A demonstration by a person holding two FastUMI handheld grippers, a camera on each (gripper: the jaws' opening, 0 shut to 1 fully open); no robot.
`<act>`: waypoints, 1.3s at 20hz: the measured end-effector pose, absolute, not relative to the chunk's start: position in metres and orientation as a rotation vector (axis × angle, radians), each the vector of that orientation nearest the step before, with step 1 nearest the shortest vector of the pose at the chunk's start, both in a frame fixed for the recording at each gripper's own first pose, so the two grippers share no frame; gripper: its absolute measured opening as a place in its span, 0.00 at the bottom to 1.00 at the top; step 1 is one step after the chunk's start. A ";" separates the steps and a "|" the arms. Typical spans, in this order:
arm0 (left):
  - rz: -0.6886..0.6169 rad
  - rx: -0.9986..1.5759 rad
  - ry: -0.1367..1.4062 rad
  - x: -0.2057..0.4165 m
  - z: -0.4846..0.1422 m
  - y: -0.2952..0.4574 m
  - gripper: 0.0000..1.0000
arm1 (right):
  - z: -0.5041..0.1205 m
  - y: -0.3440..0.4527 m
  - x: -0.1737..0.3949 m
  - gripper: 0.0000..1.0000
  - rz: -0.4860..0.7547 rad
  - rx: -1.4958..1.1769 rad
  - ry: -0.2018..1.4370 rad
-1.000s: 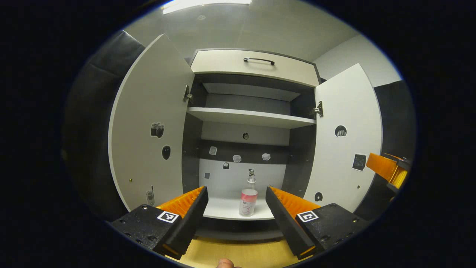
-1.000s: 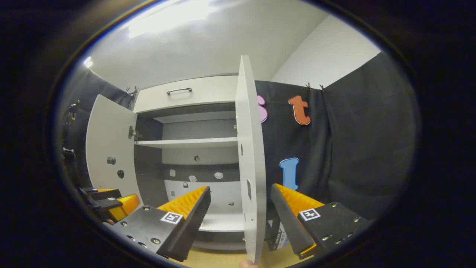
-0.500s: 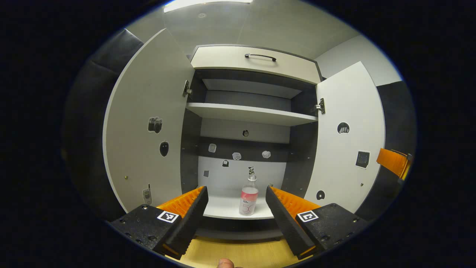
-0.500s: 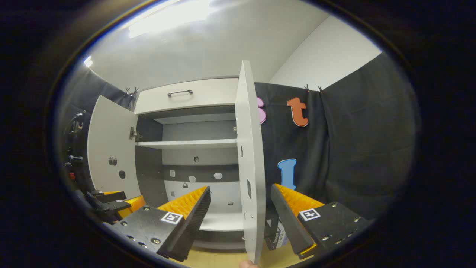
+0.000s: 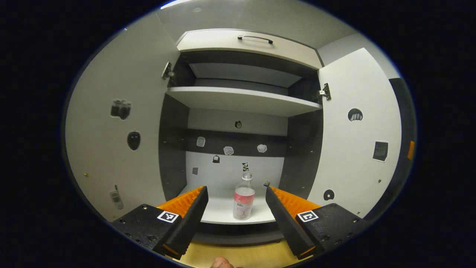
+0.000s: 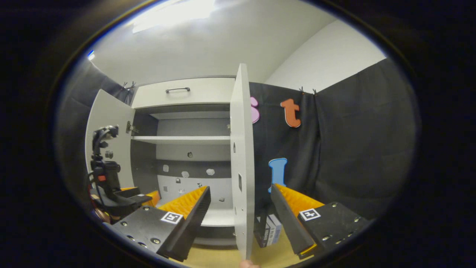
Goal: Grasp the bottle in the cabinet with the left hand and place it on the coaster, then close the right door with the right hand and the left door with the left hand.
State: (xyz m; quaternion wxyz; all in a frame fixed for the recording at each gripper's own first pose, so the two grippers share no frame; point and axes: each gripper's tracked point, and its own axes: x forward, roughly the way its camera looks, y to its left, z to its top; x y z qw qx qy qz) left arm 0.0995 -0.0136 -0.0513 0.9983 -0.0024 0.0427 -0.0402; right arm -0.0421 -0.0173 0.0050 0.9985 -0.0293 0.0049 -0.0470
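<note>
Straight ahead in the left gripper view, the cabinet stands with both doors swung wide; the bottle sits upright near the front edge of the bottom shelf, low in the centre of the frame, clear with a pink label. The left tool has its jaws spread apart with the bottle framed between the fingers but farther back, touched by neither; the left door covers the left side of the frame, carrying small stickers, and the right door covers the right side. An upper shelf crosses the middle, and a drawer front with a dark handle sits at the top; a strip of wooden table shows at the bottom edge.

In the right gripper view, the right tool is also spread apart, clamped on nothing; the right door's edge runs down the centre of the frame between its fingers; whether it touches them I cannot tell. The left tool shows at lower left; small boxes stand on the table at lower centre.
</note>
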 end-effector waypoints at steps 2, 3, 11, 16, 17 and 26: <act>-0.085 -0.008 0.123 0.124 -0.071 -0.018 1.00 | 0.004 -0.028 -0.047 0.98 -0.125 -0.076 0.011; -0.084 -0.004 0.140 0.135 -0.079 -0.019 1.00 | 0.004 -0.034 -0.049 0.98 -0.142 -0.085 0.013; -0.049 0.060 0.316 0.208 -0.130 -0.020 1.00 | 0.013 -0.075 -0.057 0.98 -0.280 -0.115 -0.013; -0.054 0.075 0.377 0.243 -0.142 -0.027 1.00 | 0.014 -0.076 -0.051 0.98 -0.296 -0.128 -0.042; -0.052 0.078 0.391 0.250 -0.145 -0.028 1.00 | 0.014 -0.075 -0.050 0.98 -0.295 -0.128 -0.046; -0.063 0.072 0.497 0.269 -0.167 -0.030 0.80 | 0.001 -0.087 -0.042 0.98 -0.320 -0.131 -0.024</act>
